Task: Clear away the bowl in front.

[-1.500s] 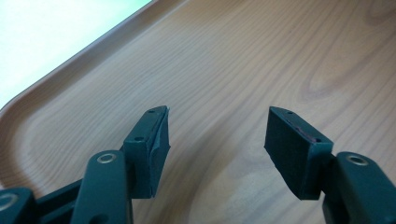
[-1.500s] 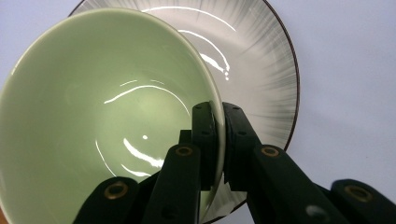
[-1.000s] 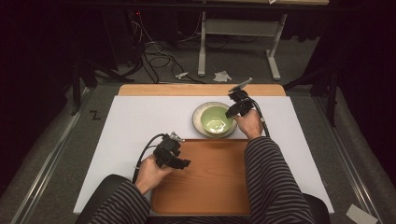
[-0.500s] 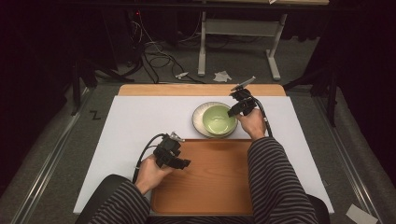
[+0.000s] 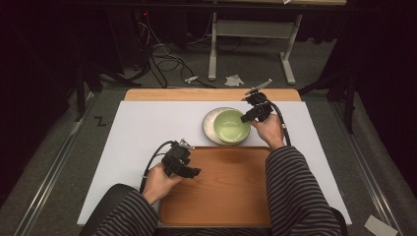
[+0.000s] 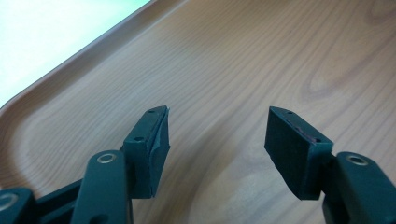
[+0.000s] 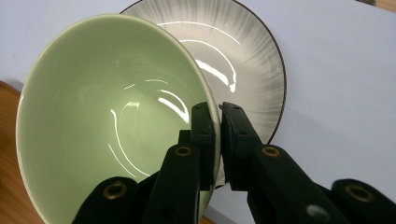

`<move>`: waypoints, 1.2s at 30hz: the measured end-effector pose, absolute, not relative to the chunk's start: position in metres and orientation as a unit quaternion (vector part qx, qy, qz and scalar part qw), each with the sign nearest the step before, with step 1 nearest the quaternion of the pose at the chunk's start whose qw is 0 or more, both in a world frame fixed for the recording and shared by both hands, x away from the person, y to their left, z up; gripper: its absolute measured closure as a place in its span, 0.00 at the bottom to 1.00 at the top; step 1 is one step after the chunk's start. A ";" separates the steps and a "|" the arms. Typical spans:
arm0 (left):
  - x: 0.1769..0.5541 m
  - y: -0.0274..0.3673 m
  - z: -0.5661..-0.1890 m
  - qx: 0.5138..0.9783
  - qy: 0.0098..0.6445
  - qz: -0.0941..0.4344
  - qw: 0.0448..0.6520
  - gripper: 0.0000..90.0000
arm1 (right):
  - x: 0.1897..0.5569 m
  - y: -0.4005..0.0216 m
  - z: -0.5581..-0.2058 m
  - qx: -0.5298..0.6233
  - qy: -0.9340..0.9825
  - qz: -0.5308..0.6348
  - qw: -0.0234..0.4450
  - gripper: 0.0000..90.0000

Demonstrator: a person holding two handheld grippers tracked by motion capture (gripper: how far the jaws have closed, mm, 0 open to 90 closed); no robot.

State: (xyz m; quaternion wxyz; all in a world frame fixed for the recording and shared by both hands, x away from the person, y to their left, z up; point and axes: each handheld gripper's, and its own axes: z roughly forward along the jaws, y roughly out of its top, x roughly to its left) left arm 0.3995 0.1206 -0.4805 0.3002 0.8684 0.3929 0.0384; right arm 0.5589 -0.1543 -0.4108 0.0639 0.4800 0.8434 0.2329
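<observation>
My right claw (image 7: 219, 140) pinches the green bowl (image 7: 107, 116) by its rim, lifting it off the grey plate (image 7: 243, 60) beneath. Next, I carry it toward the wooden tray (image 6: 243, 60) under my open, empty left claw (image 6: 217, 140).

Legible markings: 1 item.

1. Dark mark shaped like the letter "Z" (image 5: 100, 121), on the grey floor left of the table, seen in the high view. Whether it is a written letter or strips of tape cannot be told.

No readable text, brand, number or label on any other surface in the high view or either gripper view.
</observation>
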 end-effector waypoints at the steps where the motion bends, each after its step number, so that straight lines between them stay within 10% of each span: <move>1: 0.400 0.121 -0.481 0.868 0.393 0.038 0.300 0.44 | 0.559 -0.154 -0.411 0.480 0.843 0.233 0.064 0.96; 36: 0.400 0.121 -0.481 0.867 0.395 0.038 0.301 0.44 | 0.517 -0.150 -0.380 0.414 0.871 0.261 0.052 0.96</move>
